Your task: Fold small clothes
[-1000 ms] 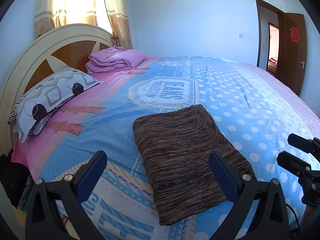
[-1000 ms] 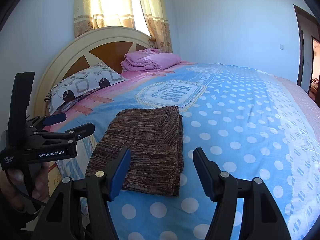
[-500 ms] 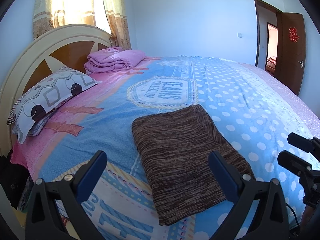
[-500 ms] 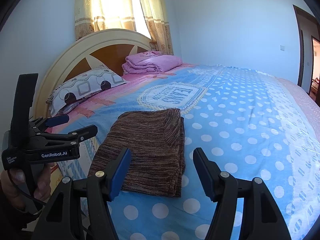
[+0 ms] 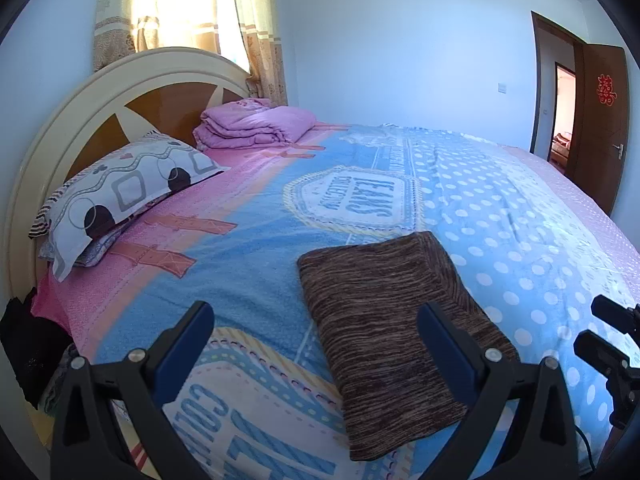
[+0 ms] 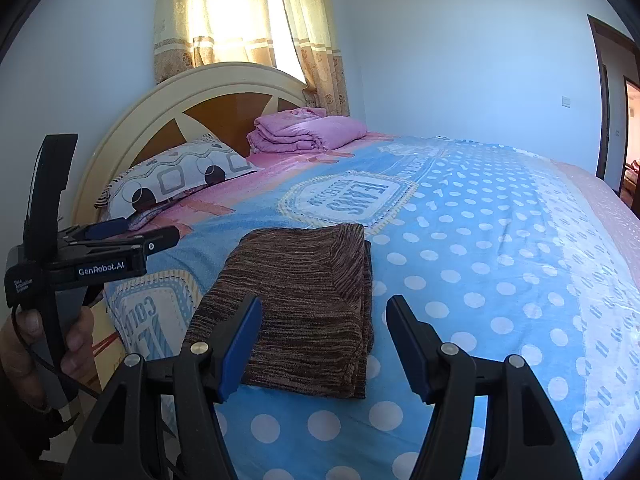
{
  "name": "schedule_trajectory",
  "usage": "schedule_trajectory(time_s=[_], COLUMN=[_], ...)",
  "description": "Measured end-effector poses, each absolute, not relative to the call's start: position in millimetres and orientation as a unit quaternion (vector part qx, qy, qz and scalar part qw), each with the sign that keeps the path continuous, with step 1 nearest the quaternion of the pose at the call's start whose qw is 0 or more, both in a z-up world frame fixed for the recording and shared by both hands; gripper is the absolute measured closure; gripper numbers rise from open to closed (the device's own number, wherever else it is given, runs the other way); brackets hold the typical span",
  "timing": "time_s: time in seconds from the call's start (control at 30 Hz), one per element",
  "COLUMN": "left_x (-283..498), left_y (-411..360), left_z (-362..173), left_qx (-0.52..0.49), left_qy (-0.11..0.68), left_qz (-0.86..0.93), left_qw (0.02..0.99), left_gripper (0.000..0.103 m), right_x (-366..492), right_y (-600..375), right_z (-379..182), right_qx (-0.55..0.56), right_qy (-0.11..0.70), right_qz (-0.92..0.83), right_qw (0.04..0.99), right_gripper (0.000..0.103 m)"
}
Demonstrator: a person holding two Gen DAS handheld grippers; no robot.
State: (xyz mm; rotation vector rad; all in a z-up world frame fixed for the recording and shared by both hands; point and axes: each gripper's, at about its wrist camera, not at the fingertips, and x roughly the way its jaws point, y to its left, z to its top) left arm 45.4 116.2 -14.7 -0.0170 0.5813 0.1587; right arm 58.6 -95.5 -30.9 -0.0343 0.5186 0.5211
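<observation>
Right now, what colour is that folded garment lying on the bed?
The folded garment is brown with fine lighter streaks, a marled knit. It shows best in the right wrist view.

The left hand-held gripper (image 5: 316, 344) has a black frame with two angled arms, each carrying a silver screw head and ending in a flat dark-blue pad (image 5: 182, 350). The right hand-held gripper (image 6: 324, 340) is built the same, black with blue-faced fingers (image 6: 240, 350) and round silver screws. Seen from the right wrist view, the left unit's black body bears white "GenRobot.AI" lettering, a thin black cable trails from it, and the bare-skinned hand (image 6: 28, 344) around its handle shows pale fingernails.
</observation>
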Motion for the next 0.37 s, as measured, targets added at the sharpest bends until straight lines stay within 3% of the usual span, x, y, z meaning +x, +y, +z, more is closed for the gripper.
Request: schedule_trajectory(time_s=[0.37], left_x=[48.9], left_y=[126.0], left_z=[-21.7], left_qx=[-0.006], left_qy=[0.287], left_qz=[0.096], left_qw=[0.953], left_gripper=[0.000], right_x=[60.2], right_y=[-92.8], right_z=[-33.6], right_qx=[-0.021], right_qy=[0.260], right_qz=[0.258], right_qw=[0.930], right_gripper=[0.037])
